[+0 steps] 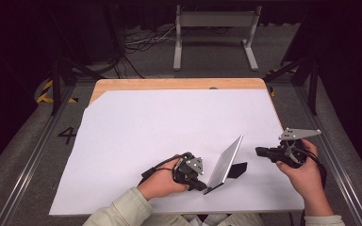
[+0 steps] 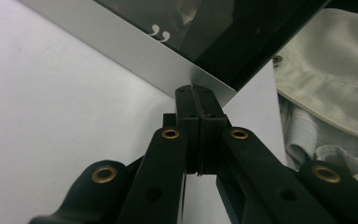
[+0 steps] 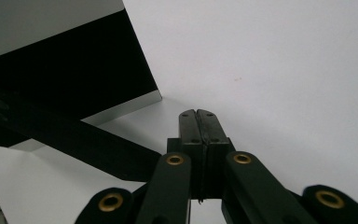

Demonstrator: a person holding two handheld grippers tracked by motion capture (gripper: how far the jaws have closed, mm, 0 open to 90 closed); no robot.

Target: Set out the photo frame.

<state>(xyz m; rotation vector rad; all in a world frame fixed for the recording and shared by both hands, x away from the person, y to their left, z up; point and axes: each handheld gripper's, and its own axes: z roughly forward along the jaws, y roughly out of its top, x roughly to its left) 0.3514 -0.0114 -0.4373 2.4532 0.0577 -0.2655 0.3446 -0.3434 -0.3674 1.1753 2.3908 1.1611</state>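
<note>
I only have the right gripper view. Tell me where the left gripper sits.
Observer: The left gripper is at the near bottom corner of the picture frame, on the side away from yours.
Operator: Report its jaws.
Observer: Shut, with nothing between them; the tips meet the frame's silver corner.
Operator: Describe the frame's far side.
Observer: Its glass front faces the left gripper, with a white quotation mark printed on it.

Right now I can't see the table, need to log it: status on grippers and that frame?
Both grippers shut, left tips at the frame's lower corner, right apart from it. Frame propped tilted on its stand. Nothing in the way.
</note>
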